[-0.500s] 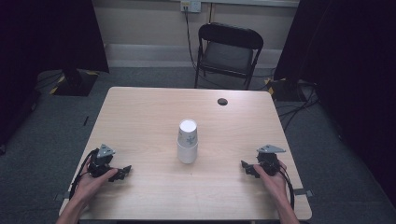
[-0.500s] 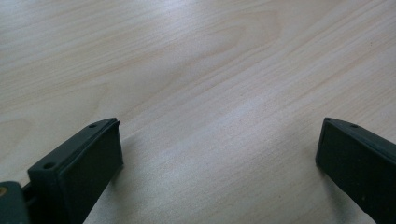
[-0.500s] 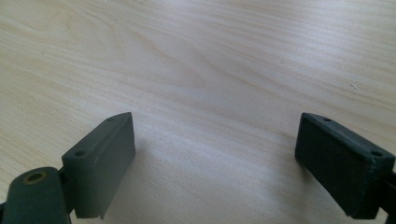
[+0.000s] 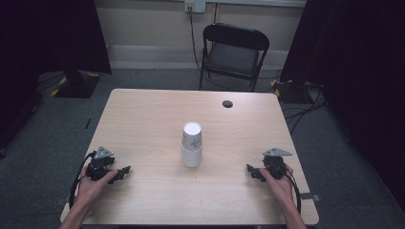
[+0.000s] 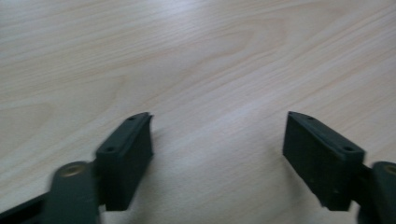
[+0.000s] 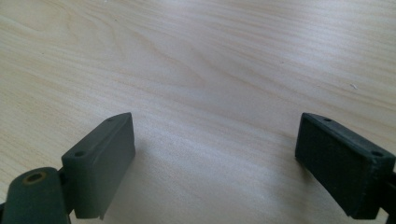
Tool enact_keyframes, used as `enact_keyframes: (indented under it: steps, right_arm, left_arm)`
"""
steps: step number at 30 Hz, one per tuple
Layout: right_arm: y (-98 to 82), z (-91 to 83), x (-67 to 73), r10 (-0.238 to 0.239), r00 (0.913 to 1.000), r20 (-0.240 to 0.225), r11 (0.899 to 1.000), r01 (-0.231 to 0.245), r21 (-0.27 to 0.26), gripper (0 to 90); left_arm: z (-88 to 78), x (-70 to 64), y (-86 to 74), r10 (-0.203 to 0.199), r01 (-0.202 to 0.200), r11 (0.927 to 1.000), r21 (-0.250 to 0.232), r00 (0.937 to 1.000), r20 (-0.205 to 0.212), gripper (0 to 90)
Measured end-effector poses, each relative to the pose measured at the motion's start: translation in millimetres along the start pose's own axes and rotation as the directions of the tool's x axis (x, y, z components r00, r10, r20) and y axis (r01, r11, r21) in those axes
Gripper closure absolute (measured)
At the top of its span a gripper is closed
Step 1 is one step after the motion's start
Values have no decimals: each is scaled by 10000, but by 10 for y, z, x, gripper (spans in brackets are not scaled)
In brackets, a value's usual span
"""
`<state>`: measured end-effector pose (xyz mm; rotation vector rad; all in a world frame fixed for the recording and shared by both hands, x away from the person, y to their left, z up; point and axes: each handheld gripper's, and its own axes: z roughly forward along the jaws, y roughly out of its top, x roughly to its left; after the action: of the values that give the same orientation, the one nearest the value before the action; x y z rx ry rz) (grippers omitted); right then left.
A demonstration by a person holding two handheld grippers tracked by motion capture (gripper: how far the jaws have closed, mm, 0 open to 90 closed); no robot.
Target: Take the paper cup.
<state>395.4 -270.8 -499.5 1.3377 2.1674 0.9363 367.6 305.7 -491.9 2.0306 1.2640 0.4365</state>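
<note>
1. The stack of white paper cups (image 4: pixel 192 144) stands upright, mouth down, near the middle of the wooden table (image 4: pixel 143 114), between the two grippers and well apart from both.
2. The left gripper (image 4: pixel 123 171) sits low over the near left part of the table, tips pointing inward toward the cups; its jaws stand apart with only bare wood between them, as the left gripper view confirms.
3. The left hand (image 4: pixel 93 183) wraps the gripper body from behind, forearm coming in from the bottom edge.
4. The right gripper (image 4: pixel 252 171) mirrors it at the near right, tips pointing inward, jaws apart over bare wood.
5. The right hand (image 4: pixel 277 181) grips its body from behind.
6. A small dark disc (image 4: pixel 228 103) lies near the far edge; a black folding chair (image 4: pixel 234 52) stands beyond the table.
</note>
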Motion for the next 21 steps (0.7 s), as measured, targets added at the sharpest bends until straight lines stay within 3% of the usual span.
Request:
enact_keyframes:
  steps: [7,10,14,21]
  right_arm:
    - [0,0,-1,-12,10000,1,10000,12,-2,115]
    - [0,0,-1,-7,10000,-10,10000,7,0,115]
    - [0,0,-2,-7,10000,-11,10000,7,1,115]
    - [0,0,-1,-8,10000,2,10000,8,-2,115]
  left_arm:
    - [-72,-89,45,217,-189,9990,-402,9973,705,253]
    - [-96,-141,101,51,41,9972,-743,9923,1237,266]
    - [-96,-204,157,336,-227,9966,-796,9898,1381,280]
    - [-113,-343,244,561,-346,9913,-1267,9837,1708,290]
